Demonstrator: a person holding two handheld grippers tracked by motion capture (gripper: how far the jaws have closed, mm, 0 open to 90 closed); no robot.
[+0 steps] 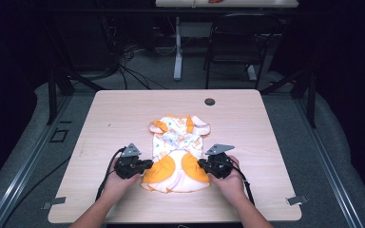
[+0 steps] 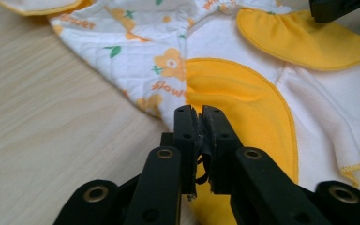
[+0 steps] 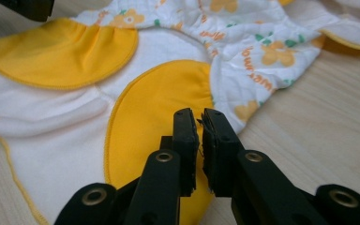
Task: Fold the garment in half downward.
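We had the little orange-and-white baby outfit (image 1: 177,153) lying flat mid-table (image 1: 123,114), with our left gripper (image 1: 145,166) and right gripper (image 1: 203,165) at its bottom corners, both jaws nearly closed, though we couldn't tell if they pinched fabric.

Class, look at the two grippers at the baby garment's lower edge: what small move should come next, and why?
Probably open both jaws. The left gripper and right gripper sit shut at the two sides of the baby garment, over its orange panels, with no cloth visibly pinched, so neither can grasp the fabric yet.
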